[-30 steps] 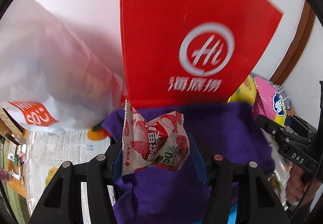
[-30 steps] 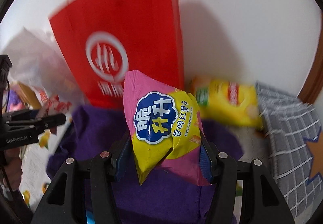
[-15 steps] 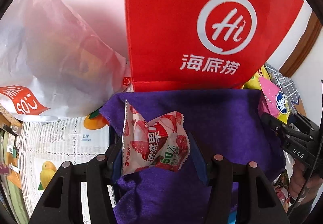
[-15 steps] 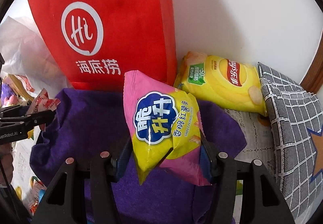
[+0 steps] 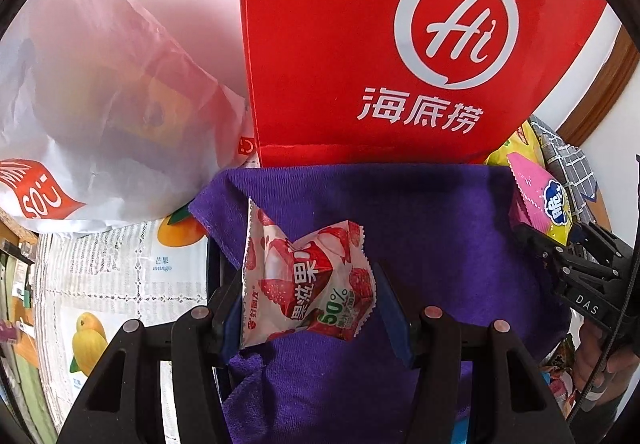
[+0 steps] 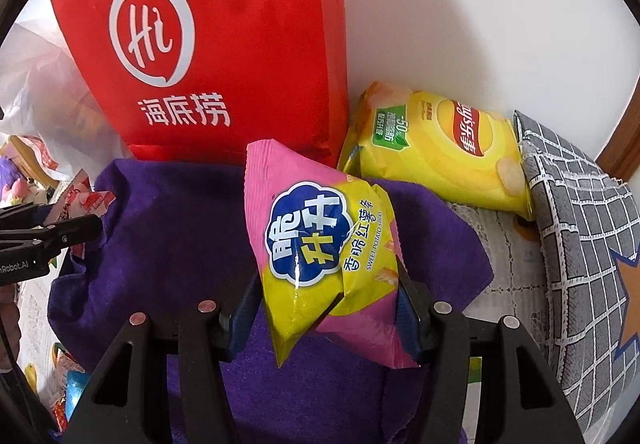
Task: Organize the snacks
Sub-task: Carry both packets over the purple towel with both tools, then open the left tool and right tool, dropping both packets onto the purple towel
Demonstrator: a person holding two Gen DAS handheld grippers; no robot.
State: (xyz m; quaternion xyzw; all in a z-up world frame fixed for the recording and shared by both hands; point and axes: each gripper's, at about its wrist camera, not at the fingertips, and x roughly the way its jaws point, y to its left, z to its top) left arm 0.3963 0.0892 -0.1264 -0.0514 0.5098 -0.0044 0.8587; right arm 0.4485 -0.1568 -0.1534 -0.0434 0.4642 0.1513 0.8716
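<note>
A purple towel (image 5: 432, 220) is spread before the red bag (image 5: 360, 44). Above it, the strawberry packet (image 5: 308, 280) is clamped upright by the left hand-held gripper (image 5: 310, 308), the sweet potato bag (image 6: 324, 248) by the right hand-held gripper (image 6: 326, 308); both are tilted downward.

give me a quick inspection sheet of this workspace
surface: purple towel over a fruit-print tablecloth
job's things: strawberry packet; pink sweet potato bag; yellow chip bag lying by the wall
clutter: red bag upright behind towel; white plastic bag; grey grid cloth
grippers: left gripper shut on packet; right gripper shut on pink bag
cables: thin black cord by the right hand
surroundings: white wall, wooden trim
</note>
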